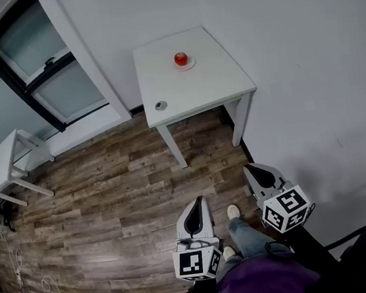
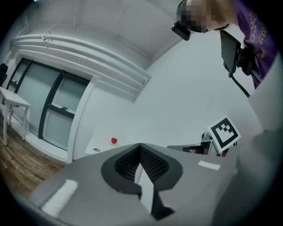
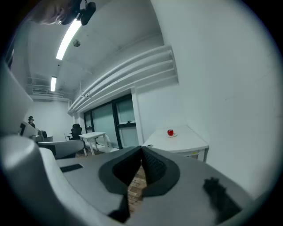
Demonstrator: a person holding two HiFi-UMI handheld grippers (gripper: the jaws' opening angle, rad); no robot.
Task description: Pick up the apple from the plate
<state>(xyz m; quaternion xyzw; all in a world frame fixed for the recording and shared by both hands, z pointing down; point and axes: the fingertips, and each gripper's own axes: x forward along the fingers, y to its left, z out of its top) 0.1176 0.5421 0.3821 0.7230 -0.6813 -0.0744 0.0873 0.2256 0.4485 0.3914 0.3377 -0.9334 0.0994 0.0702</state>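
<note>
A red apple (image 1: pixel 181 59) rests on a small white plate (image 1: pixel 187 65) on a white square table (image 1: pixel 221 79) against the wall. It shows small and distant in the left gripper view (image 2: pixel 114 140) and the right gripper view (image 3: pixel 170 132). My left gripper (image 1: pixel 198 201) is shut with nothing in it, low over the wooden floor, well short of the table. My right gripper (image 1: pixel 252 167) is also shut and empty, beside it and a little nearer the table.
A small round metal object (image 1: pixel 160 104) lies near the table's front left corner. A second white table (image 1: pixel 4 163) stands at the left by the glass doors (image 1: pixel 44 79). Cables (image 1: pixel 48 289) trail on the wood floor. The person's shoes (image 1: pixel 232 212) show below.
</note>
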